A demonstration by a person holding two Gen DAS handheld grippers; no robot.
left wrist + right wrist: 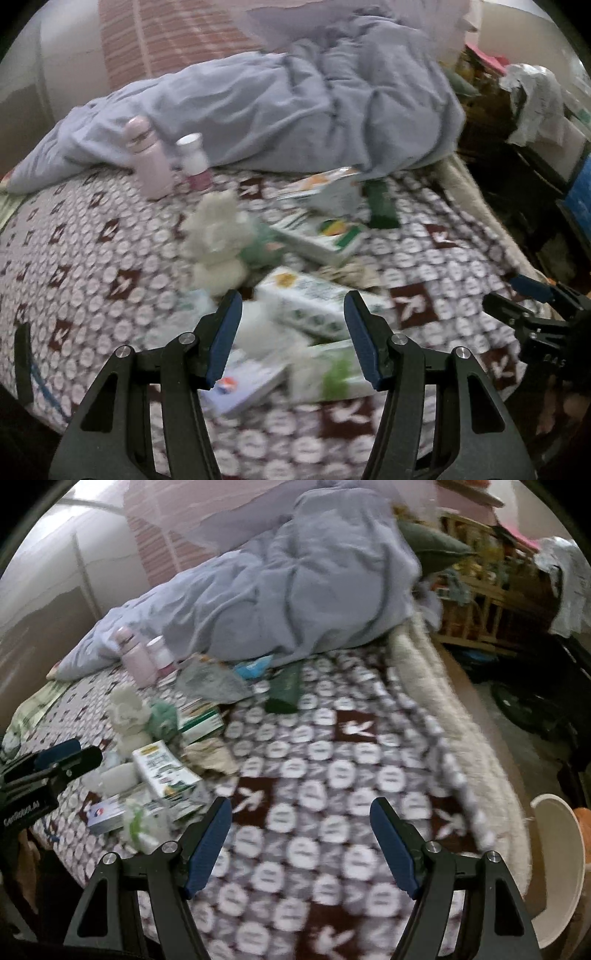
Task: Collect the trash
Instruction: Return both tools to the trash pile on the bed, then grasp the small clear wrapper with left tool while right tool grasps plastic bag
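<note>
Trash lies scattered on a patterned bed cover (pixel 92 266): a white-green carton (pixel 314 299), a green-white box (pixel 325 236), a flat white-blue box (pixel 243 387), a crumpled green-white wrapper (pixel 332 369) and crumpled brown paper (pixel 212 757). My left gripper (pixel 293 306) is open and empty, hovering just above the carton pile. My right gripper (pixel 301 812) is open and empty over bare cover, right of the carton (pixel 162 768). The left gripper shows at the right wrist view's left edge (pixel 59 757).
A pink bottle (pixel 147 162), a white-capped bottle (pixel 194 155), a white plush toy (pixel 218 240) and a dark green box (pixel 382 203) stand among the trash. A grey duvet (pixel 277 107) lies behind. A beige bin rim (pixel 561 867) is right of the bed. Cluttered furniture (pixel 517 122) stands right.
</note>
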